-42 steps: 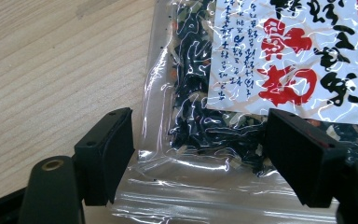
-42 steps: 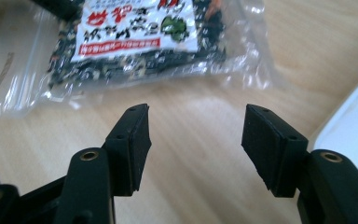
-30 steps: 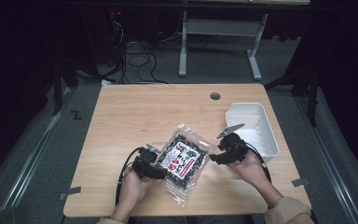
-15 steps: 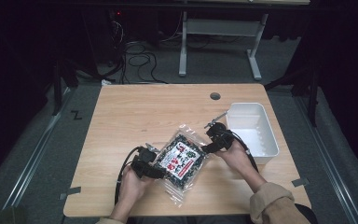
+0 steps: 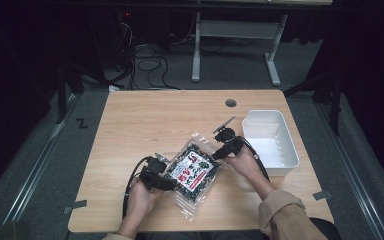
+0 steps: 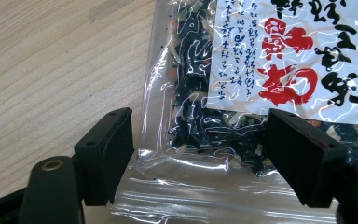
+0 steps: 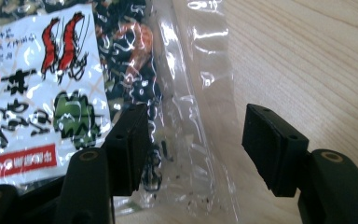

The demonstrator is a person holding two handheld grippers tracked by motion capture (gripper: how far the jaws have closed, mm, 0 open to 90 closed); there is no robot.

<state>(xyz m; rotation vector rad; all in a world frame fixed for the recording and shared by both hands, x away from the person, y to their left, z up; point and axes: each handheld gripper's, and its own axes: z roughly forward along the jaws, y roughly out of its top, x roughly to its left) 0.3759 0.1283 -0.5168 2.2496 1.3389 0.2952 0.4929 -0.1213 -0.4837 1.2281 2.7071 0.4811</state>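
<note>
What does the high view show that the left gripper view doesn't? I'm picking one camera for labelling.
High view alone: the white bin, both hands, the right tongs at the bag's far edge, the floor beyond the table. Left gripper view alone: the left tongs open astride the bag's clear sealed edge, and the label's print up close. Both: the bag of dark flakes on the wooden table.

overhead forward-down, two close views, shared bag

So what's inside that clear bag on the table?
The bag holds dark dried flakes with some orange bits, seen through the clear plastic. Its white printed label covers the rest.
</note>
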